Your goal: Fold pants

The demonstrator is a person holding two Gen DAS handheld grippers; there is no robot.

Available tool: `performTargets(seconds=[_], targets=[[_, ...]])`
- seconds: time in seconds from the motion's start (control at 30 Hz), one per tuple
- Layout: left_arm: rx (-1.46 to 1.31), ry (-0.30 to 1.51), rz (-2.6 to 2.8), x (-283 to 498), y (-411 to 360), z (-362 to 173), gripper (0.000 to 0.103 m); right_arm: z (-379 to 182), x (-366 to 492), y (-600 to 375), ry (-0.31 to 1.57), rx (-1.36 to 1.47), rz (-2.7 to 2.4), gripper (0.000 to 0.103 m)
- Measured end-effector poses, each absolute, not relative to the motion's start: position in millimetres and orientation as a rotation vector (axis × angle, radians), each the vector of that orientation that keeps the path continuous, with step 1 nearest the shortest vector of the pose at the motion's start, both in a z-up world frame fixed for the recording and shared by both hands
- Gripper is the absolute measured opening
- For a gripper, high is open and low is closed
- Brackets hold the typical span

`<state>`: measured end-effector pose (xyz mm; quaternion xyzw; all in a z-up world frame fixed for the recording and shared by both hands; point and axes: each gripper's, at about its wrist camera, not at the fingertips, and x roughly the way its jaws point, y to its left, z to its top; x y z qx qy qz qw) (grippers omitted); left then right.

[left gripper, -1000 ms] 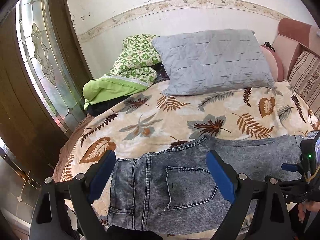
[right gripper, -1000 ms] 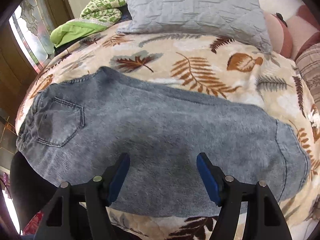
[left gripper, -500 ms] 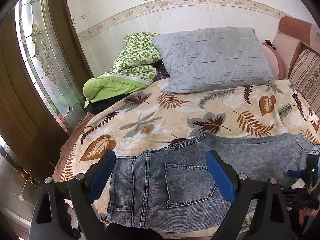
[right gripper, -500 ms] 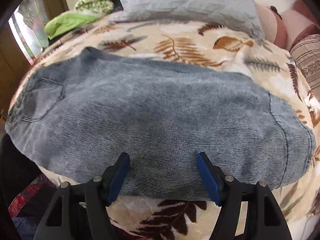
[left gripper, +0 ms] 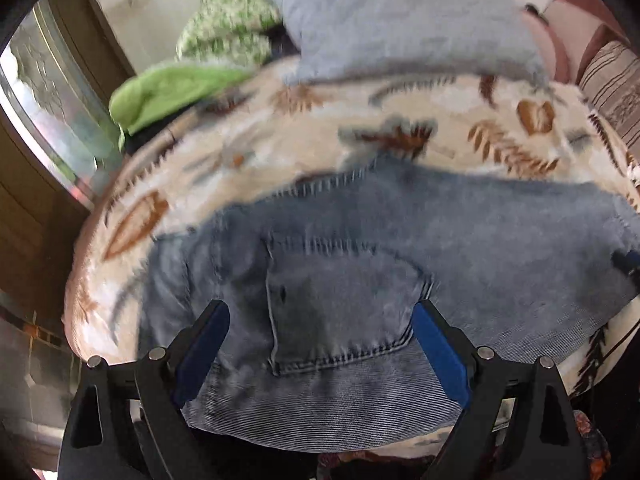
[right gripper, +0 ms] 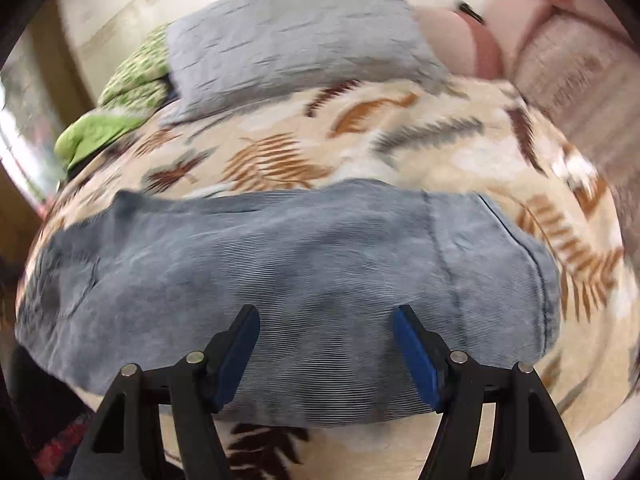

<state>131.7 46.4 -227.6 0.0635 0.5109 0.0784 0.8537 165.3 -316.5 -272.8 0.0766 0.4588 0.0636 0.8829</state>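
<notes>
Left gripper (left gripper: 320, 344): jaws spread wide, nothing between them, poised over the waist end of the pants (left gripper: 360, 280), the back pocket (left gripper: 340, 308) directly ahead of the blue pads. Right gripper (right gripper: 326, 350): likewise wide apart and empty, over the leg section toward the hem (right gripper: 520, 264). Whether either touches the cloth cannot be told; both views are motion-blurred.

Pants: grey-blue denim, lying lengthwise along the near edge of the bed, waist to the left, hems to the right. Only one leg's width shows, so the legs appear already laid one over the other. That first fold looks done. Judged remaining: the crosswise folds, hem toward waist.

Underneath: leaf-print blanket (right gripper: 400, 152) covering the bed. Farther back, well apart from the pants, a grey pillow (right gripper: 300, 36) and a green bundle of bedding (left gripper: 180, 88) against the wall.
</notes>
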Motion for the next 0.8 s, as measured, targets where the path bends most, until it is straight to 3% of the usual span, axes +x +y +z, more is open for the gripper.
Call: performTargets(seconds=[0.27, 0.4, 0.8], targets=[[0.124, 1.174, 0.203, 146, 57, -281, 0.095, -292, 185, -301, 1.032, 0.038, 0.079, 0.074], [0.142, 1.167, 0.205, 150, 55, -286, 0.103, -299, 186, -294, 1.048, -0.005, 0.082, 0.081], [0.133, 1.183, 0.155, 141, 58, -283, 0.103, -285, 174, -317, 1.147, 0.028, 0.146, 0.081]])
